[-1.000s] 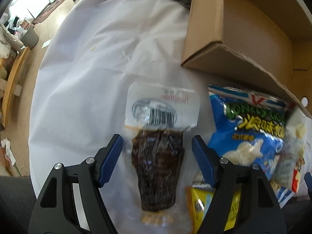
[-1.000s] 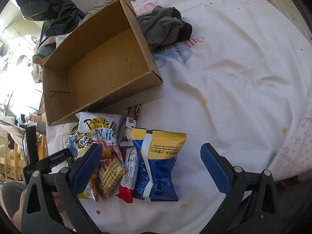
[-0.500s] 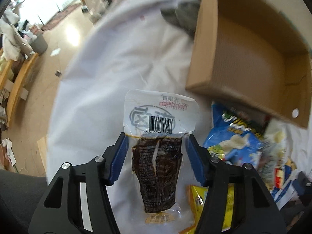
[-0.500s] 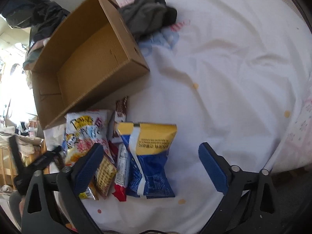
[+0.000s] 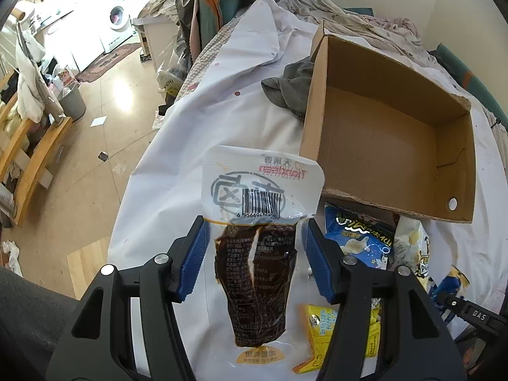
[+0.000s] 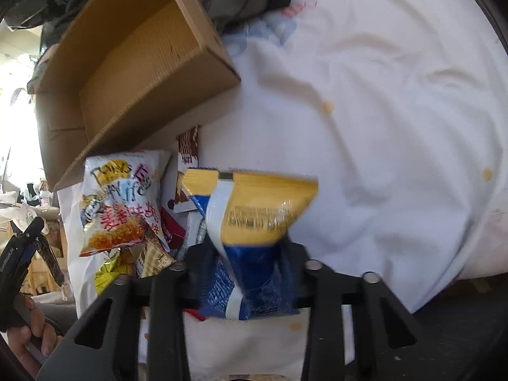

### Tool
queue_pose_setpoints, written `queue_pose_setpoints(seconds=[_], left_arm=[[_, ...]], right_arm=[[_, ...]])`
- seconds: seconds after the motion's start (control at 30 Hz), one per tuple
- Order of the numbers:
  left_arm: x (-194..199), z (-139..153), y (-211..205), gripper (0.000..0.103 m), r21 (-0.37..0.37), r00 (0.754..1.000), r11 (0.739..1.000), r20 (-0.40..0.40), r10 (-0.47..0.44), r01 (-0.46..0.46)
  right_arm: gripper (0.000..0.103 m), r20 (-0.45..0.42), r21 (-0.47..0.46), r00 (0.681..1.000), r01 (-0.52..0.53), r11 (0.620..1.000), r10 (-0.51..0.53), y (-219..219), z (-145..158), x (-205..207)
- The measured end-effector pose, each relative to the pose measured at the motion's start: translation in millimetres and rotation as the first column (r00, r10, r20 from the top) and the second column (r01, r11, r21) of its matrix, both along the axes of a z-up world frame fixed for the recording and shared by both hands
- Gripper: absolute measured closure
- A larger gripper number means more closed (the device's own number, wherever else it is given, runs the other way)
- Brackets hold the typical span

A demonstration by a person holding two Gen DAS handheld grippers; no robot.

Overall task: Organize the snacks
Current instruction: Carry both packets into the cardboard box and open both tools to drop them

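My left gripper (image 5: 254,254) pinches the clear pouch of dark brown meat (image 5: 257,273); my right gripper (image 6: 244,273) squeezes the yellow-and-blue crinkly bag (image 6: 254,222). Either slippery packet could slide out before reaching the brown cardboard box (image 5: 390,146).

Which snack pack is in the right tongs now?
The yellow-and-blue bag, pinched at its blue lower half by the right tongs. The white chip bag and brown bar lie loose beside it.

The cardboard box (image 5: 390,139) sits on the sheet (image 5: 222,101), snack bags (image 5: 358,241) just before it.
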State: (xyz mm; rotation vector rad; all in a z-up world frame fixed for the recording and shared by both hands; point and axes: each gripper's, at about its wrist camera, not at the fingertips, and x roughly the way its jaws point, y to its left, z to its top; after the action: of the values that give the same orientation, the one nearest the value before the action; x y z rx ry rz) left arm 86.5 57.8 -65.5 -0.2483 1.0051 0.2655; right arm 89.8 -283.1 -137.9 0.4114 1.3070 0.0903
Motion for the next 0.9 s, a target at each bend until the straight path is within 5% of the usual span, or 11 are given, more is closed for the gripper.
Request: queue_pose_setpoints(seconds=[0.37, 0.9], left_arm=[[0, 35, 0, 0.047, -0.048, 0.99, 0.999, 0.141, 0.002, 0.005], [58, 73, -29, 0.047, 0.01, 0.966, 0.991, 0.225, -0.129, 0.13]], right_arm=[[0.074, 0.367, 0.111, 0.927, 0.046, 0.993, -0.084, -26, 91, -12], [0.074, 0.465, 0.114, 0.885, -0.073, 0.991, 0.012, 7, 113, 54]])
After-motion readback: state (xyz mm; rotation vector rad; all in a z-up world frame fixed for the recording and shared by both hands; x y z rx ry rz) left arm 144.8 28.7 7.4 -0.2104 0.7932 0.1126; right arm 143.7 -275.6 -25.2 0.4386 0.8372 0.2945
